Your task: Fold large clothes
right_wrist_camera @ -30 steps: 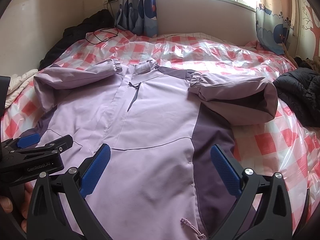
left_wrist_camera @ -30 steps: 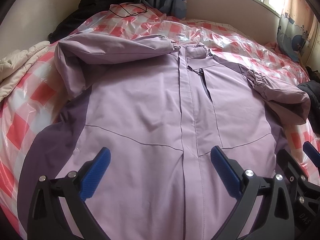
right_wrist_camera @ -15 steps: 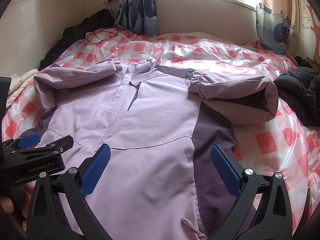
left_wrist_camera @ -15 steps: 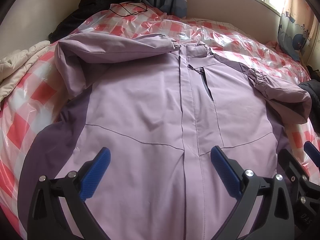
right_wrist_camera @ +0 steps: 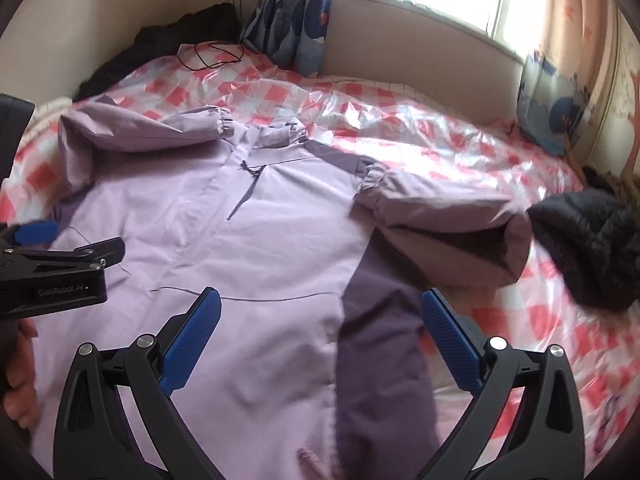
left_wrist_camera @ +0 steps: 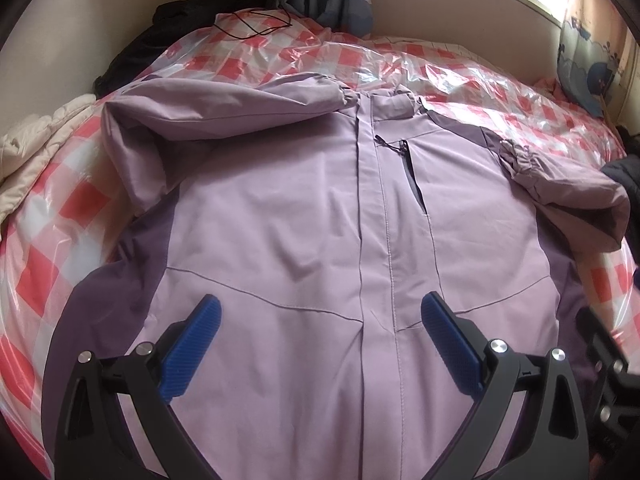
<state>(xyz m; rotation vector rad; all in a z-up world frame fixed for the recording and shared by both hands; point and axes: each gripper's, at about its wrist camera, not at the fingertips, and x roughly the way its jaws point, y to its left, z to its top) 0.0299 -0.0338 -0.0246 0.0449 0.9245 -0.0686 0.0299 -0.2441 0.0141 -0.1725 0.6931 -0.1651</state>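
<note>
A lilac jacket [left_wrist_camera: 288, 208] with darker purple side panels lies face up on the bed, front closed, both sleeves folded inward across the shoulders. My left gripper [left_wrist_camera: 320, 316] hovers open over the jacket's lower front, with nothing between its blue pads. The jacket [right_wrist_camera: 248, 232] fills the right wrist view too. My right gripper [right_wrist_camera: 320, 312] stands open above the dark right side panel [right_wrist_camera: 376, 320], holding nothing. The left gripper [right_wrist_camera: 60, 268] appears at that view's left edge, with a hand [right_wrist_camera: 20, 380] below it.
The bed has a red-and-white checked cover under clear plastic [left_wrist_camera: 440, 68]. A black puffy jacket [right_wrist_camera: 592, 248] lies at the right. Dark clothes [left_wrist_camera: 192, 12] and a black cable [left_wrist_camera: 256, 24] sit at the far left corner, a cream quilt [left_wrist_camera: 36, 148] at the left edge.
Both grippers have moved forward over the jacket and stayed open. The right wrist view has swung to the right and is slightly blurred.
</note>
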